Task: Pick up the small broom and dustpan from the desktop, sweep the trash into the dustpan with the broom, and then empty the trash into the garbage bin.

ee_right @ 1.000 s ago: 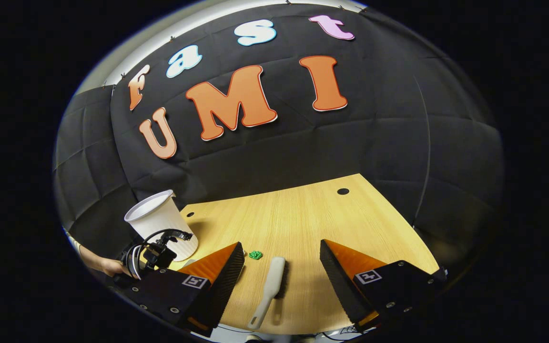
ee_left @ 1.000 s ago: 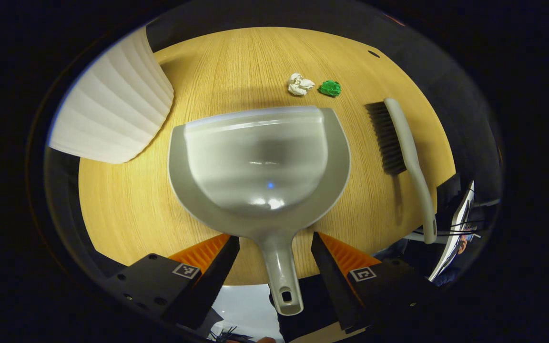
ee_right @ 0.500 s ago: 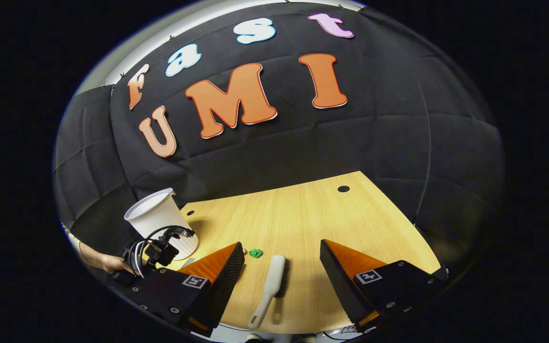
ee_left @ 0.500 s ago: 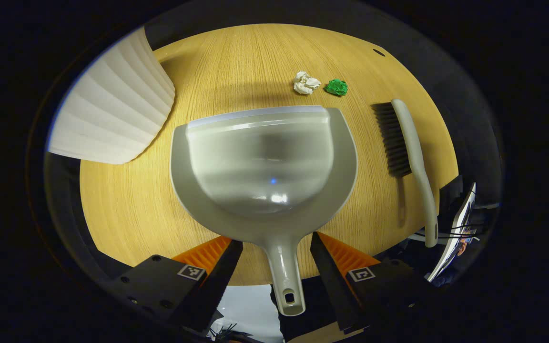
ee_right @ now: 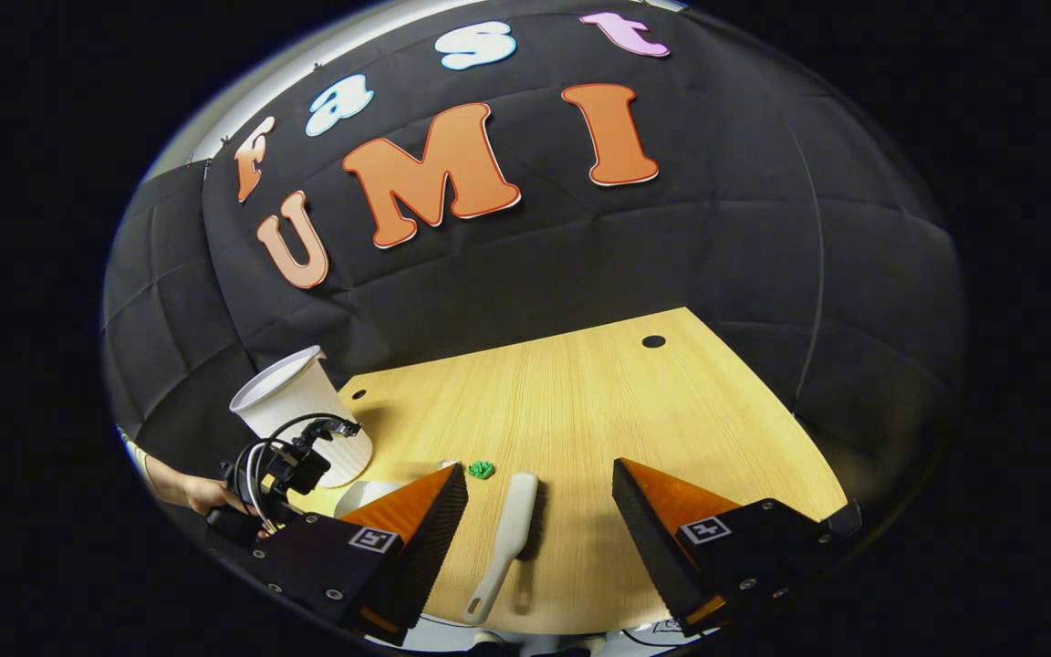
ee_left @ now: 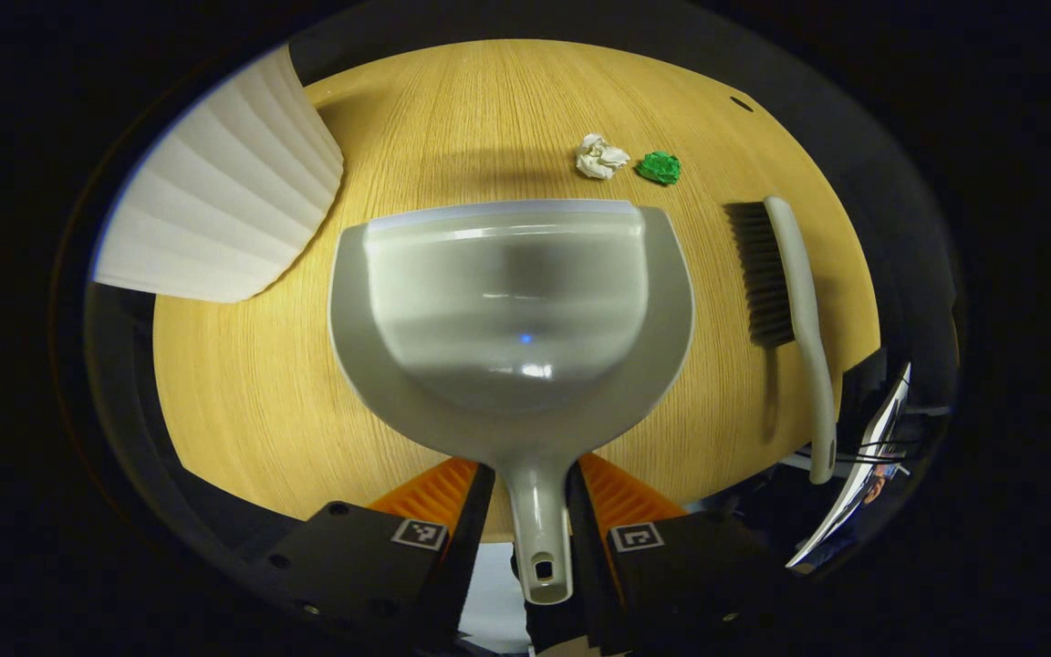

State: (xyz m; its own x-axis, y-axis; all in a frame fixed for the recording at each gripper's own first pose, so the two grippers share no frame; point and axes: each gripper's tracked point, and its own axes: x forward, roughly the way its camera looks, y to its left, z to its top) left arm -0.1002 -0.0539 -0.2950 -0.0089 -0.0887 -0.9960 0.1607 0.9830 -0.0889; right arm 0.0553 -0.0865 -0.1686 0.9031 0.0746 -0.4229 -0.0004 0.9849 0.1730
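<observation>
The grey dustpan (ee_left: 507,301) lies flat on the wooden desktop (ee_left: 243,401), mouth facing away. My left gripper (ee_left: 531,474) is shut on its handle (ee_left: 539,529), with one finger against each side. A white paper ball (ee_left: 600,156) and a green ball (ee_left: 660,167) lie just beyond the pan's lip. The small broom (ee_left: 785,292) lies to the pan's right, bristles facing the pan. In the right gripper view the broom (ee_right: 507,538) rests on the desk below my right gripper (ee_right: 539,497), which hangs open above it with the green ball (ee_right: 481,469) ahead.
The white ribbed garbage bin (ee_left: 215,192) stands at the desk's far left, also seen as the bin (ee_right: 302,415) behind a hand holding the left gripper (ee_right: 279,470). The desk's near edge (ee_left: 325,511) runs under my left fingers. A cable hole (ee_right: 653,341) sits far right.
My left fingers have closed in from wide apart onto the dustpan handle. The right gripper has tilted slightly down toward the broom and stays open.
</observation>
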